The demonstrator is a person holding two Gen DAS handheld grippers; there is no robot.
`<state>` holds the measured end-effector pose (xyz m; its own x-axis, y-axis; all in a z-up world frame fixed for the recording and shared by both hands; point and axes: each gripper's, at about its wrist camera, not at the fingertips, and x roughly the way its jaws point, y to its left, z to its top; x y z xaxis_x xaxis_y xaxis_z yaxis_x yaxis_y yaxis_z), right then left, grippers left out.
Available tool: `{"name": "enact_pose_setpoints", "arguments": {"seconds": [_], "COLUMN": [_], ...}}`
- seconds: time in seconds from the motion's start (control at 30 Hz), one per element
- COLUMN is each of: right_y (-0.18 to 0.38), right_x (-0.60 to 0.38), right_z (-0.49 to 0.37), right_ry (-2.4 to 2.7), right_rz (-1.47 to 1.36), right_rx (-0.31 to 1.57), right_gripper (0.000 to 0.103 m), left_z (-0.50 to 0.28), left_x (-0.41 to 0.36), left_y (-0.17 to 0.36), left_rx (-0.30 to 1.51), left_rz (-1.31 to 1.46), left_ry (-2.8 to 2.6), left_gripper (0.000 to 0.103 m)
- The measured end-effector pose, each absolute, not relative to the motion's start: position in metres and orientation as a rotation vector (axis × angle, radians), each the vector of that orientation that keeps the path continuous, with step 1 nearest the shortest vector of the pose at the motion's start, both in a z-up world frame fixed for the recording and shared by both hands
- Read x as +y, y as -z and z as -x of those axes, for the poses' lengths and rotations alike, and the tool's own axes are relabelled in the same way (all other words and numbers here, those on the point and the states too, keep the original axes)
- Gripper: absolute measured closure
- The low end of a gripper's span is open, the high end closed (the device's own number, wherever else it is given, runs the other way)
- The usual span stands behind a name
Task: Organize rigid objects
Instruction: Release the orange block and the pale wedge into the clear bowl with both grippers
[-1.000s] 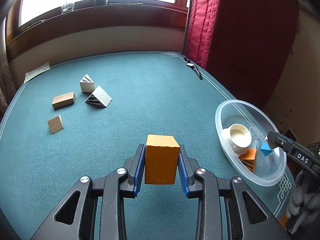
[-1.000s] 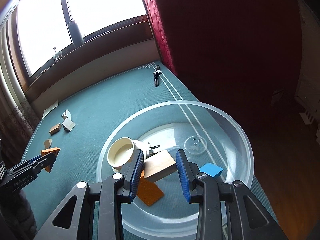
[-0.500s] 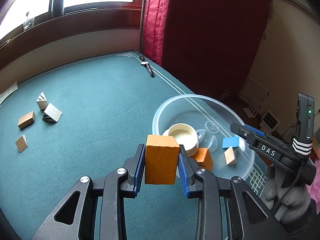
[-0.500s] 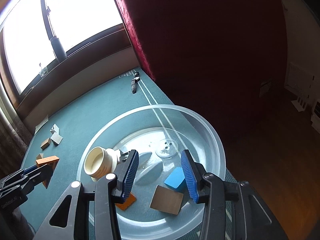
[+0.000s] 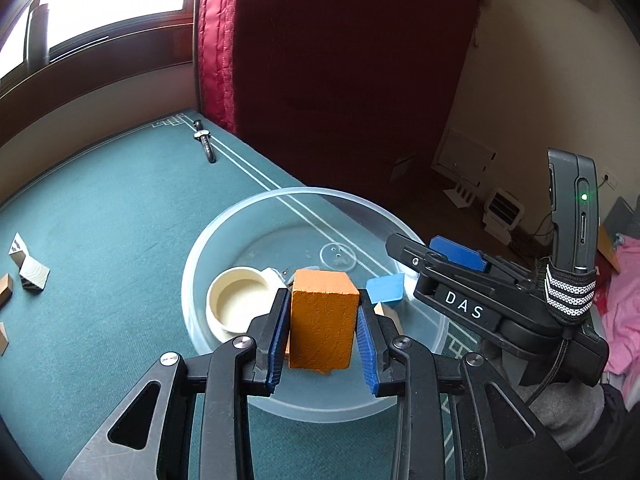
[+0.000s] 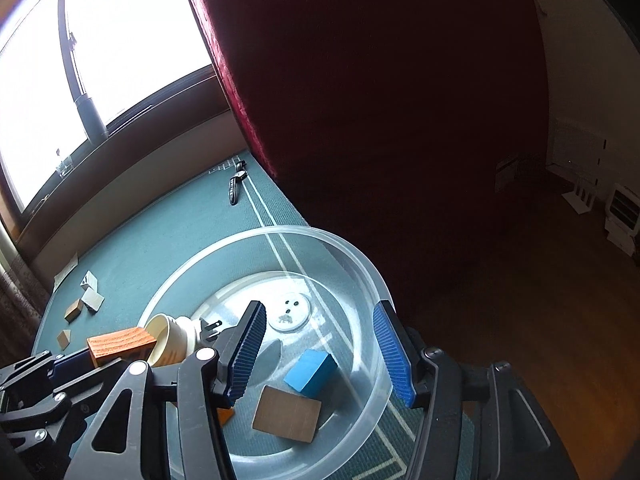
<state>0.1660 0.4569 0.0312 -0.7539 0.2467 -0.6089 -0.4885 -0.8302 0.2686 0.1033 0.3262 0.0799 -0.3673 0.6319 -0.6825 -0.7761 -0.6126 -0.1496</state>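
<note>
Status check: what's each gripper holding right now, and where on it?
Left gripper holds the orange block, jaws clamped on its two opposite side faces, above the clear bowl. Right gripper is open and holds nothing.

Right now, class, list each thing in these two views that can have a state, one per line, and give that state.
Left gripper: jaws shut on the orange block.
Orange block: held upright above the bowl.
Right gripper: jaws open, empty, over the bowl.
Clear bowl: upright on the table.
Cream cup: on its side in the bowl.
Blue block: resting in the bowl.
Flat wooden block: lying in the bowl.
</note>
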Motion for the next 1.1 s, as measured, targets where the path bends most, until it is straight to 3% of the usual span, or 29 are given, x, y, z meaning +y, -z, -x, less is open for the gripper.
{"name": "enact_pose_setpoints", "arguments": {"seconds": [0.27,0.3,0.37,0.43,0.57,0.73,1.1], "right_y": [-0.028,-0.028,-0.029,-0.029,-0.030,-0.033,-0.039], "right_x": [0.468,0.468,0.468,0.468,0.468,0.468,0.456], "right_z": [-0.168,-0.168,-0.170,-0.169,-0.170,-0.171,-0.167], "right_ry": [-2.498,-2.495,-2.489,-2.488,-2.484,-2.481,-2.512], "right_rz": [0.795,0.791,0.780,0.777,0.771,0.751,0.721], "right_rx": [0.612,0.614,0.615,0.611,0.612,0.614,0.567], "right_gripper": [0.038,0.034,0.032,0.031,0.028,0.017,0.017], "left_z": [-0.097,-0.097,-0.094,-0.092,-0.086,-0.078,-0.063], "left_x": [0.339,0.339,0.336,0.334,0.326,0.314,0.285], "left_y": [-0.071,-0.070,-0.070,-0.071,-0.073,-0.077,-0.080], "left_rx": [0.226,0.222,0.209,0.194,0.170,0.144,0.115], "left_rz": [0.943,0.948,0.954,0.947,0.951,0.943,0.942], "left_ry": [-2.013,-2.012,-2.017,-2.032,-2.058,-2.111,-2.207], "left_gripper": [0.069,0.066,0.045,0.037,0.032,0.030,0.029]}}
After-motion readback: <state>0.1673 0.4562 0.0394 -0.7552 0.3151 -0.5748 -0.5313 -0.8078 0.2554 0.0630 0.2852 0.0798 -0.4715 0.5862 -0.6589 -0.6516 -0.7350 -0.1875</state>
